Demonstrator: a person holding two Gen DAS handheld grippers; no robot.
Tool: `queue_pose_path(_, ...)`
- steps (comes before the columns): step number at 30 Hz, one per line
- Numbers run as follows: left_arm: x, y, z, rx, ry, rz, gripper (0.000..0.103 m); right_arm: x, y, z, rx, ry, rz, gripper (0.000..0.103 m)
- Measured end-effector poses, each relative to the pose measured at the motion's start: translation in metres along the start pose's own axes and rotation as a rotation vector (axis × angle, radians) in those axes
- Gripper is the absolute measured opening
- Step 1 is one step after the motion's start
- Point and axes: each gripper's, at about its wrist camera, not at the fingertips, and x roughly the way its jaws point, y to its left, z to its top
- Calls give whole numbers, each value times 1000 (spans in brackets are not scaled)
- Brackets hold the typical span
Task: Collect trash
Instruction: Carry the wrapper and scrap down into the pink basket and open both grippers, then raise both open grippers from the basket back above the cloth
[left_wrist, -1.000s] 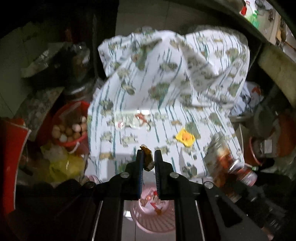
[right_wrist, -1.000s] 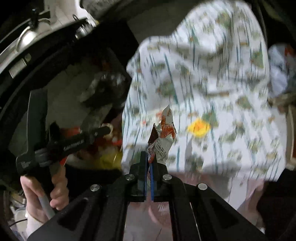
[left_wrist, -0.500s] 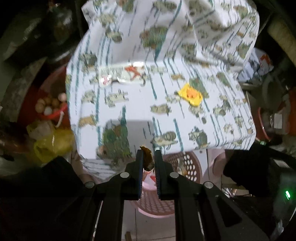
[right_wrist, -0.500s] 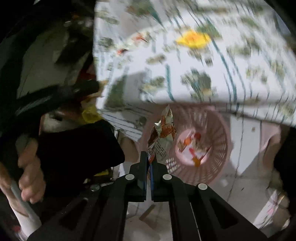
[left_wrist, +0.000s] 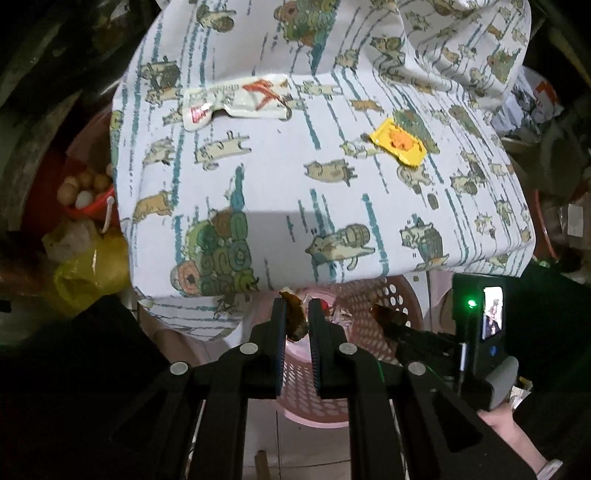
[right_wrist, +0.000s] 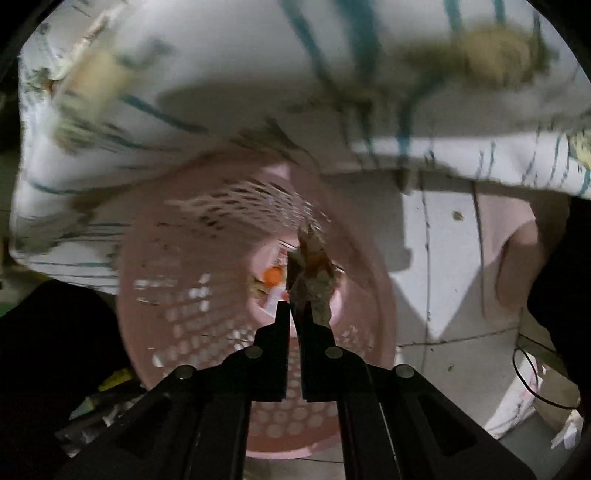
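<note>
Your patterned cloth (right_wrist: 258, 92) is motion-blurred; it hides the pink basket's (left_wrist: 369, 302) far rim, and basket contents (right_wrist: 273, 275) are unreadable.

A pink perforated basket (right_wrist: 184, 325) sits open at center frame, its mouth unobstructed below. The patterned tablecloth (right_wrist: 258, 92) overhangs its upper rim, blocking the top. A bare floor gap (right_wrist: 443, 258) lies at right.

Crumpled wrapper (right_wrist: 311, 284) above pink basket (right_wrist: 192, 317)
</note>
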Motion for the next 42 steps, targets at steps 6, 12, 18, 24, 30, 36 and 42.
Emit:
queue_pose_path(6, 44, -9, -11, -10, 136, -10, 11, 0, -2, 0, -4, -11, -19, 7)
queue_pose_path(12, 93, -27, -31, 48, 267, 4, 11, -11, -4, 4, 27, -26, 6, 7)
queue_pose_path(18, 140, -34, -44, 90, 332, 65, 11, -24, -12, 5, 59, -50, 41, 7)
queue_pose_path(24, 148, -48, -49, 141, 327, 56, 87, -24, -15, 4, 55, -51, 52, 7)
queue_pose_path(30, 133, -58, -45, 174, 269, 93, 87, -26, -12, 5, 53, -61, 52, 7)
queue_pose_path(36, 87, -59, -33, 180, 139, 142, 81, -39, -6, 3, 44, -98, 5, 7)
queue_pose_path(42, 32, -52, -27, 187, 59, 175, 80, -105, 16, -3, 9, -252, -74, 7)
